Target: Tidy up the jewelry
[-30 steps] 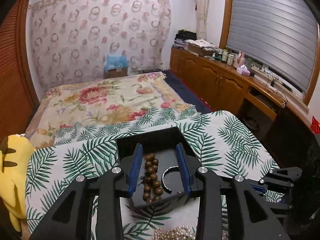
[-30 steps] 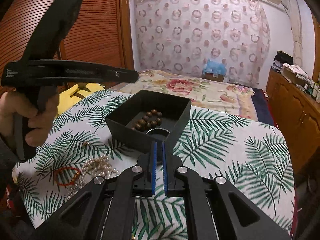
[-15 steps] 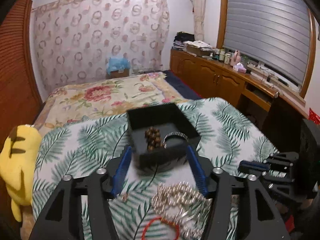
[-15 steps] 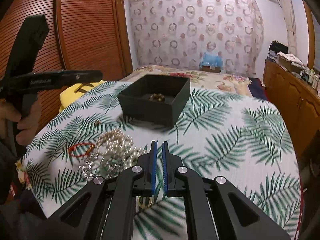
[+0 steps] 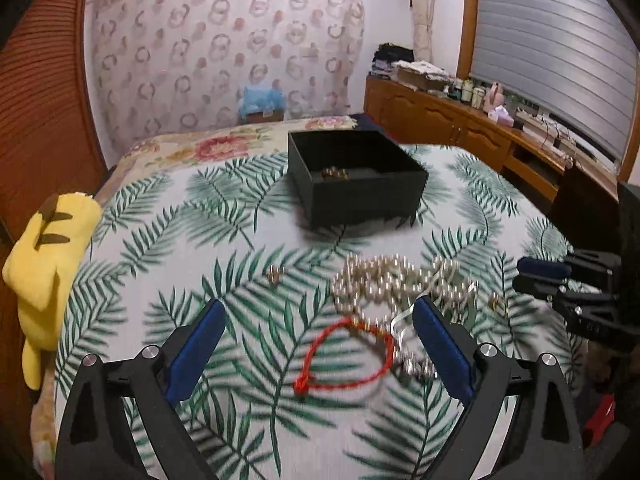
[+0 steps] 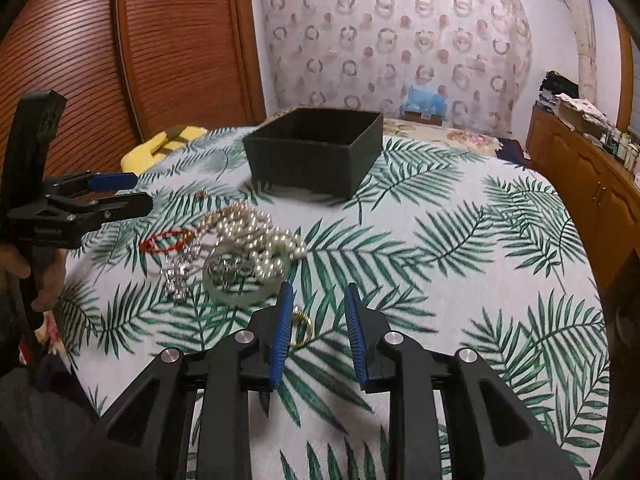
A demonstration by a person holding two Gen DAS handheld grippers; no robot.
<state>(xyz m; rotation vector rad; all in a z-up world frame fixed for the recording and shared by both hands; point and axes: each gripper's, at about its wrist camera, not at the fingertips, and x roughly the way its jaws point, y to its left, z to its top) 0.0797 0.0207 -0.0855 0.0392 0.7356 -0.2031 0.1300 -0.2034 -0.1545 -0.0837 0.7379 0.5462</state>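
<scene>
I see a white cloth (image 5: 256, 248) printed with dark green palm fronds, and on it a plain matte black box (image 5: 360, 192) holding a few brown beads (image 5: 335, 173). Near the box lie cream-white pearls (image 5: 384, 280) with a pale sheen, a bright red cord bracelet (image 5: 344, 356), some silvery chain (image 6: 178, 270) and a gold ring (image 6: 301, 330). My fingers (image 5: 196, 350) carry royal blue pads on black frames. Behind the box, the bedspread (image 5: 224, 144) shows red and pink flowers on yellow, and the curtain (image 5: 224, 52) is off-white with pinkish ring motifs. Left of the box sits a yellow plush toy (image 5: 44, 272) with brown stripes. The doors (image 6: 132, 52) are reddish-brown, ribbed.
</scene>
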